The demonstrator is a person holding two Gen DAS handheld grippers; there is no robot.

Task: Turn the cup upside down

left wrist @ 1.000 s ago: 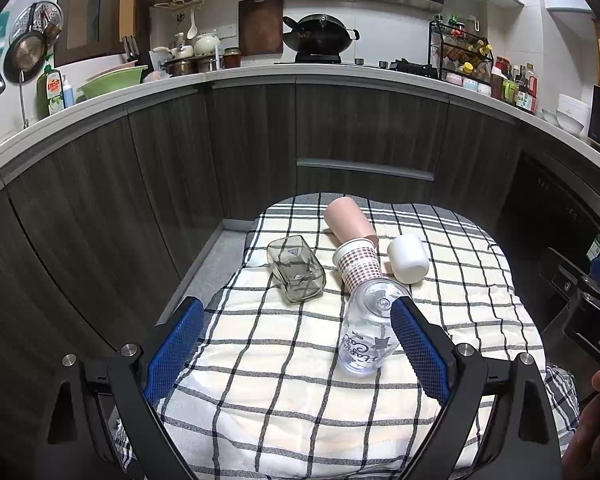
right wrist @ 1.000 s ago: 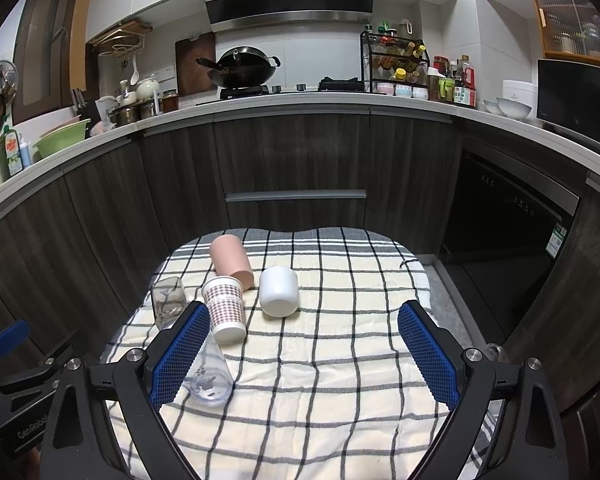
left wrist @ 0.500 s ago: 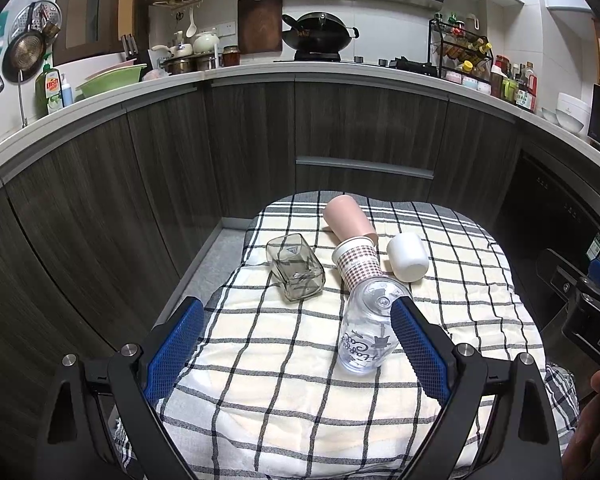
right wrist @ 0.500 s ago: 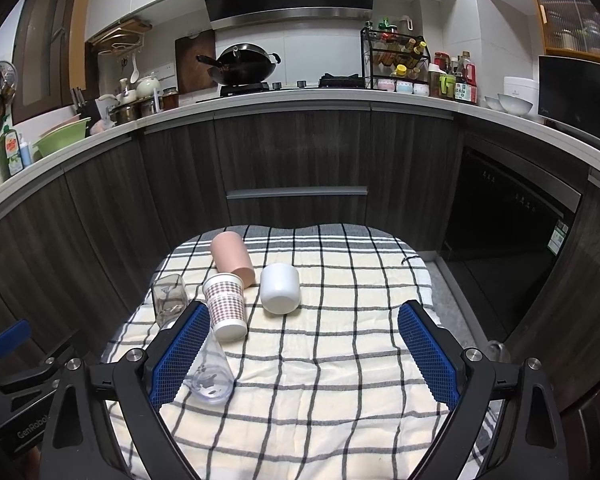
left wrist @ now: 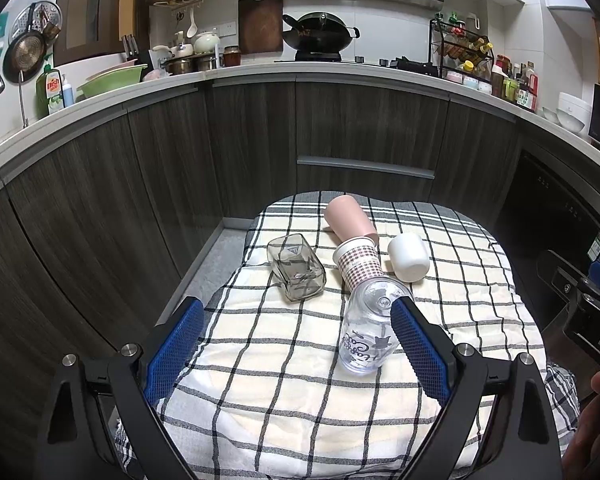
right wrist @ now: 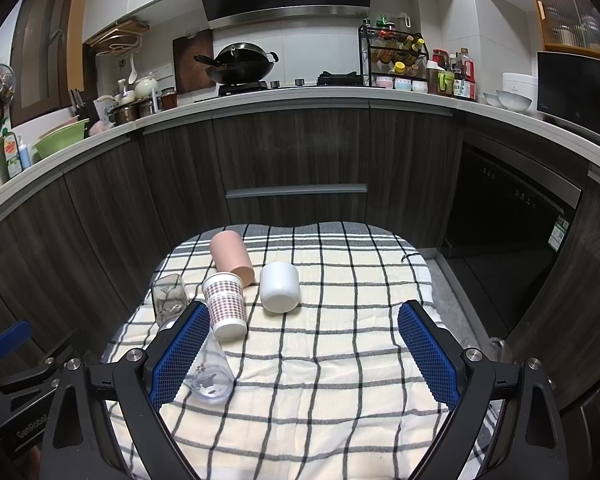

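Cups lay scattered ahead of both tools on the checked cloth (left wrist: 284,364) over the surface, none yet gripped. The left hand-held gripper (left wrist: 296,344) stood wide and empty, the clear printed cup (left wrist: 366,332) on its side just inside its right finger. The right hand-held gripper (right wrist: 300,350) was equally wide, empty. Farther ahead lay the patterned paper cup (left wrist: 358,264), pink cup (left wrist: 348,218), white cup (left wrist: 408,256) and square glass (left wrist: 296,266), apparently all tipped over. Judging from this, flipping had not started.

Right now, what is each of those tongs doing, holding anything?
Left tongs: open, holding nothing; the clear cup lies beside one finger.
Right tongs: open, holding nothing.
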